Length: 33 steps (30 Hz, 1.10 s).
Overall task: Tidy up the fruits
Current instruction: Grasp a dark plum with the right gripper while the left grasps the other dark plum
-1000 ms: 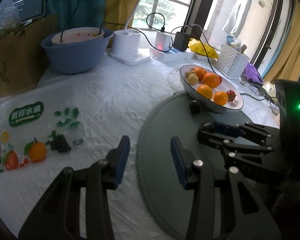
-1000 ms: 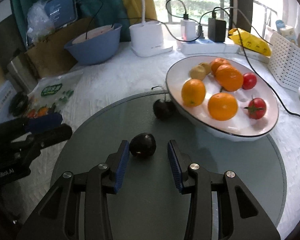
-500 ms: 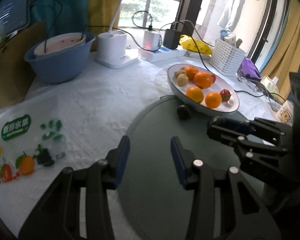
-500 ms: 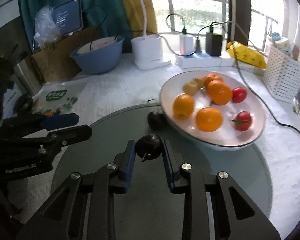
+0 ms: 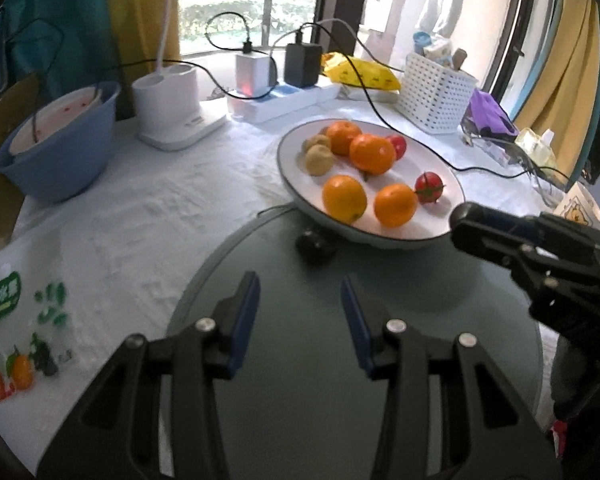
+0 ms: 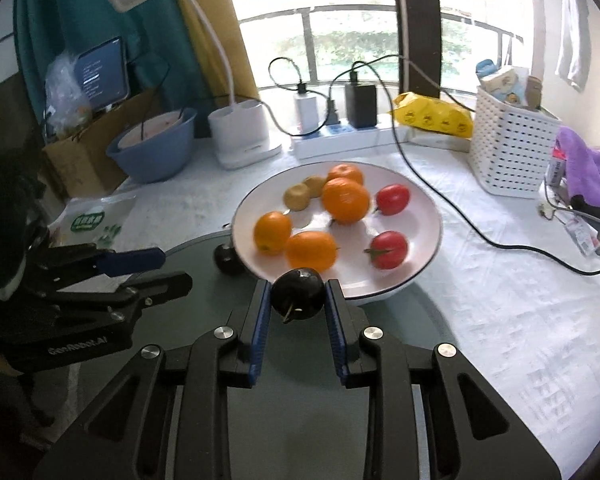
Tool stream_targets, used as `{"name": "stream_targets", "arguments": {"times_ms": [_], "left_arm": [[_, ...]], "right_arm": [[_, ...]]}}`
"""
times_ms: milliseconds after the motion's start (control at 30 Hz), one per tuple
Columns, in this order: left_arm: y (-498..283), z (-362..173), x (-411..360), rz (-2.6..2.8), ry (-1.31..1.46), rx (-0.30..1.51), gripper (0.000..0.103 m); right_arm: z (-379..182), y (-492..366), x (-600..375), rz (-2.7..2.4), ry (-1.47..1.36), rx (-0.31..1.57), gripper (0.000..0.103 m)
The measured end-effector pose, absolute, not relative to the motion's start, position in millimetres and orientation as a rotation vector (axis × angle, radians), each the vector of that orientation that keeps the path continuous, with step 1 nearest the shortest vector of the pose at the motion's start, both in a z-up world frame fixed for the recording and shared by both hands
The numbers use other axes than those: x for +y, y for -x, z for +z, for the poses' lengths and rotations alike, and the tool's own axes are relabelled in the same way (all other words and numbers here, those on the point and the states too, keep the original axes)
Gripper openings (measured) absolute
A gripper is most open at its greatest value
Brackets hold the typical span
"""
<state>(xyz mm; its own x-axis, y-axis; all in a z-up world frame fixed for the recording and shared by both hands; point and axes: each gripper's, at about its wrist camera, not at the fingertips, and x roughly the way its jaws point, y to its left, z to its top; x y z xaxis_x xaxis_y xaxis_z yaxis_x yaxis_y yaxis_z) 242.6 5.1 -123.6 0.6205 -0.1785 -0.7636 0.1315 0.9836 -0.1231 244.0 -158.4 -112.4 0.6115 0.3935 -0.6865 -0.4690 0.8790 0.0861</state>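
Lifted off the mat [image 6: 440, 344] since 1 second ago, the plum [image 6: 298, 294] sits clamped in the right gripper [image 6: 298, 300] near the plate [image 6: 428, 208]. Left gripper [image 5: 298, 300] hangs partly open, holding nothing; 1 more plum [image 5: 314, 244] lies beside the plate.

A dark, round plum [image 6: 298, 294] with a short stem sits pinched between two blue pads, raised at the near rim of the white plate [image 6: 428, 216]. A second dark plum [image 6: 227, 259] lies on the grey mat, touching the plate's left edge. On the plate lie four oranges [image 6: 346, 200], two red tomatoes [image 6: 389, 249] on the right side, and two small tan fruits [image 6: 297, 196] at the far left.
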Motion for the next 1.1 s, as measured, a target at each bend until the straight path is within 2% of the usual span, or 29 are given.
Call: {"name": "stream_targets", "arguments": {"times_ms": [367, 433, 567, 1100], "left_arm": [[-270.8, -134.5, -14.4, -0.165, 0.001, 0.910, 0.043], [-273.0, -136.8, -17.4, -0.166, -0.015, 0.919, 0.036], [-274.2, -138.8, -18.9, -0.148, -0.043, 0.917, 0.029], [-244.5, -111.6, -12.8, -0.171, -0.009, 0.856, 0.028]], "right_arm": [[-108.4, -259.0, -190.9, 0.476, 0.058, 0.748, 0.029], [-107.8, -260.3, -195.7, 0.474, 0.051, 0.746, 0.029], [-110.0, -261.7, -201.8, 0.469, 0.043, 0.750, 0.029], [-102.4, -246.6, -202.2, 0.466, 0.055, 0.732, 0.029]]}}
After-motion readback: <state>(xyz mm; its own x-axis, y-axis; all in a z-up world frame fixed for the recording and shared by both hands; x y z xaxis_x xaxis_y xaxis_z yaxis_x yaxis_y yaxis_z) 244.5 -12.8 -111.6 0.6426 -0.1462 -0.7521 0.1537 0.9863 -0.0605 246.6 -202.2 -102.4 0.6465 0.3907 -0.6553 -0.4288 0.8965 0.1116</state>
